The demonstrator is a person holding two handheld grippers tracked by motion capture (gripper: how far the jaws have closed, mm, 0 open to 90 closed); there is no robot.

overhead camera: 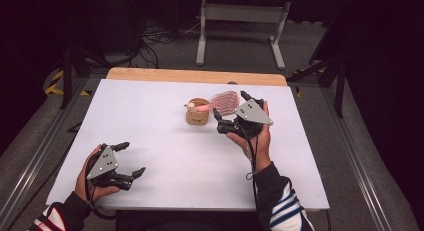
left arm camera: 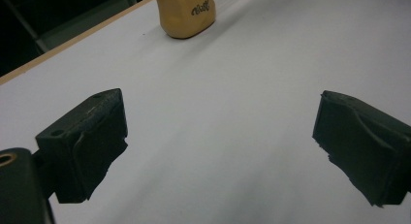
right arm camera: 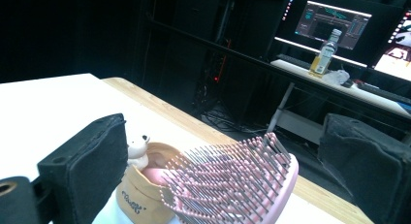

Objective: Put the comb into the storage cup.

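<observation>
Right claw (overhead camera: 235, 111) apart, flanking pink hairbrush (overhead camera: 225, 102) propped in tan pouch (overhead camera: 197, 116) toward worktop's far edge; left claw (overhead camera: 131, 159) apart, idle.

One pink hairbrush (overhead camera: 225, 102), one tan pouch (overhead camera: 197, 116) — two hand-held grippers.
</observation>
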